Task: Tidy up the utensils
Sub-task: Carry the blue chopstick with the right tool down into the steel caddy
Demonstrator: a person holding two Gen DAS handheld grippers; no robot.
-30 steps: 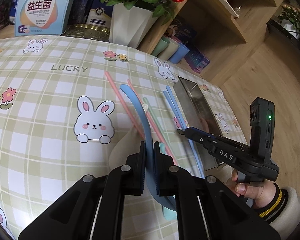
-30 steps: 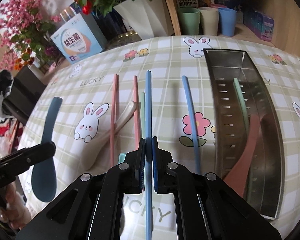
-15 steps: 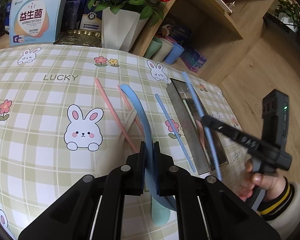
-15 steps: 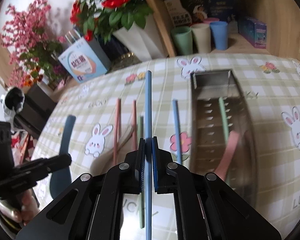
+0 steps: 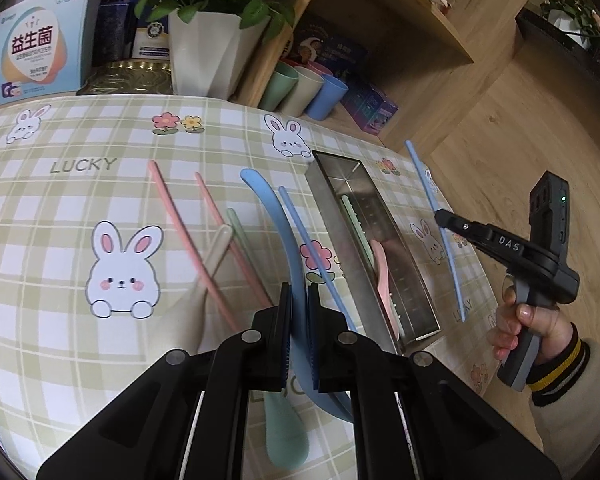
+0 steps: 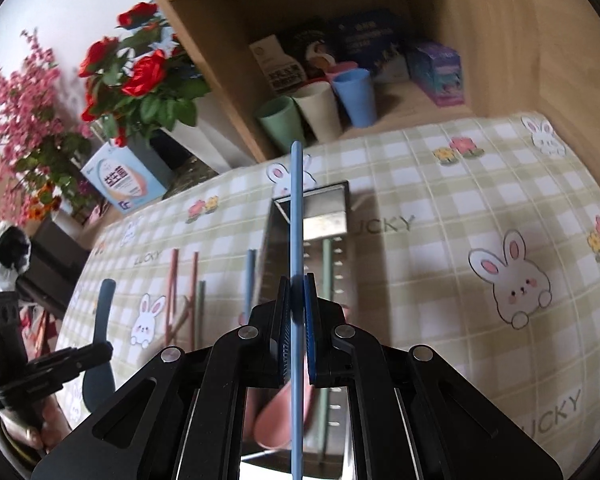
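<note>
The left gripper [image 5: 299,300] is clamped on a blue spoon [image 5: 274,224] whose handle arcs up over the tablecloth [image 5: 60,208]. The right gripper [image 6: 298,296] pinches a blue chopstick [image 6: 296,216], held in the air above the steel tray [image 6: 328,204]. In the tray lie a pink spoon [image 6: 278,416] and what looks like a green chopstick [image 6: 326,264]. On the cloth beside the tray rest another blue chopstick [image 5: 306,240], two pink chopsticks [image 5: 180,224] and a beige spoon [image 5: 216,248].

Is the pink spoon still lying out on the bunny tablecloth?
No, the pink spoon lies inside the metal tray, next to a green chopstick.
</note>
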